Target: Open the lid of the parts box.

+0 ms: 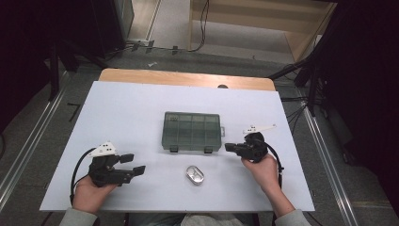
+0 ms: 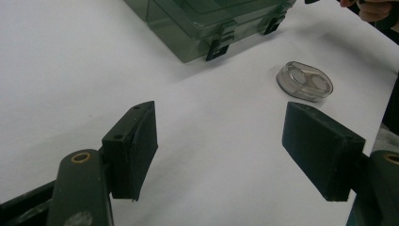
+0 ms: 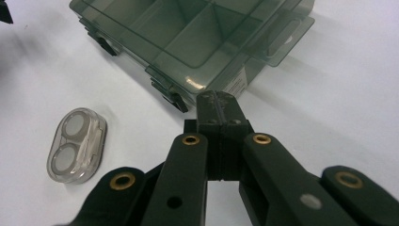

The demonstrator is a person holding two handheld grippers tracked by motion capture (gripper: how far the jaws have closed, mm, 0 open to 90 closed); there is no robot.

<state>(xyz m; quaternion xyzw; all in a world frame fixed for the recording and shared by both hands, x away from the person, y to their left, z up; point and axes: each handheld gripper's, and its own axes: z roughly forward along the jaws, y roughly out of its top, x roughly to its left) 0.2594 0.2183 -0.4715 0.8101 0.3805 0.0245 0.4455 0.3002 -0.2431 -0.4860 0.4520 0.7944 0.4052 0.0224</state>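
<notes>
High view: we hold left gripper (image 1: 132, 165) w/ jaws apart, right gripper (image 1: 229, 147) clenched empty, near box (image 1: 192, 132) & case (image 1: 194, 174).

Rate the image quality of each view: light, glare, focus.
High view: white table bright, surroundings dark, soft detail. Left gripper view: near fingers slightly soft, small clear case sharp. Right gripper view: a glare spot on the compartment box, shut fingers close and blurred.

This looks like a lab or recording room, not a home. A desk (image 1: 141, 103) covered with a white sheet stands on grey carpet, between metal rails (image 1: 28, 141), dark stands (image 1: 313, 80) and loose cables (image 1: 203, 23) on the floor.
</notes>
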